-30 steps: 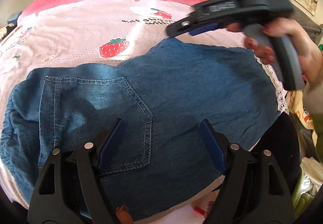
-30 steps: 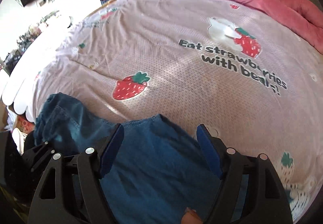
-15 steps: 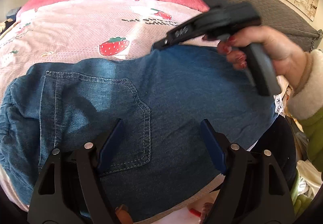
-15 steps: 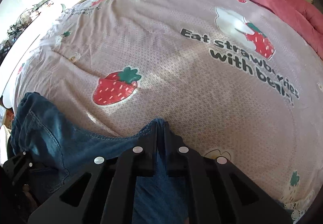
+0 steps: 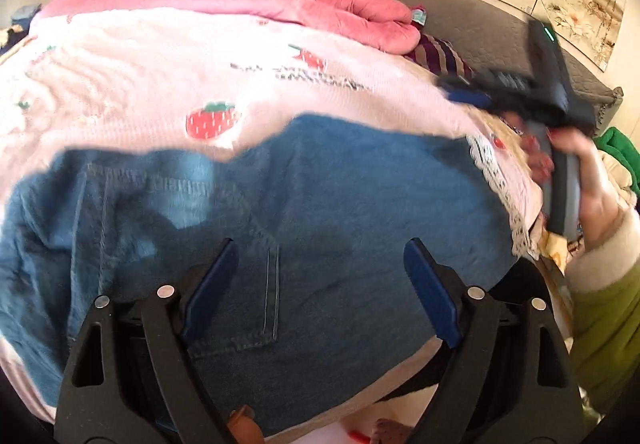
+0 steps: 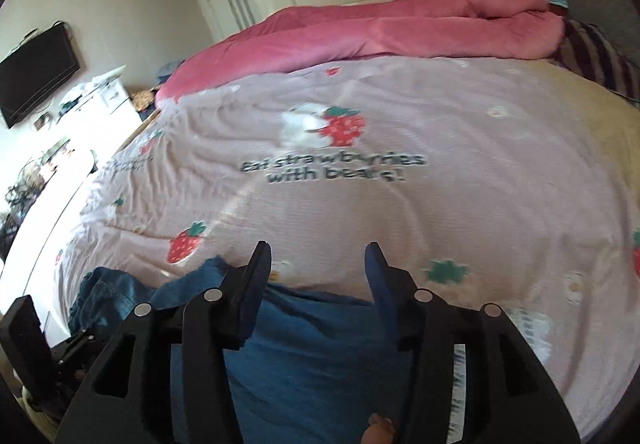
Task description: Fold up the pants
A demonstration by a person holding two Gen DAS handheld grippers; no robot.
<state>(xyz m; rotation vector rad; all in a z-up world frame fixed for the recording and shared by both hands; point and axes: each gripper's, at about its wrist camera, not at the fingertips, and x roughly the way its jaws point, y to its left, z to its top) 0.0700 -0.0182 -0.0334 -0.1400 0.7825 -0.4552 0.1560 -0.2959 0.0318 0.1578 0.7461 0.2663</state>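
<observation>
The pants (image 5: 320, 212) lie on the bed (image 5: 140, 76), low in the left wrist view, filling most of the bottom half of the frame. They are blue denim, and they look folded over already, because they make one short wide block with a back pocket (image 5: 224, 264) facing up on the left side. A small lump of cloth bunches at the far left edge. Their top edge is not straight, with a dip near the strawberry print (image 5: 214, 120). So the fold seems partly done, and more folding or smoothing may be left, though the whole shape cannot be seen. The left tool (image 5: 320, 292) hangs over the pants at the bottom of the frame; its jaws are opening wide and nothing is pinched between them. The right tool (image 5: 464, 94) is at the upper right, blurred, held by a hand (image 5: 588, 180) out past the lace edge of the sheet. In the right wrist view the right tool (image 6: 316, 276) is low in the middle, its jaws are opening and they grip nothing, with the blue cloth lying under them. A pink quilt (image 6: 400, 32) is piled at the top of the bed.
</observation>
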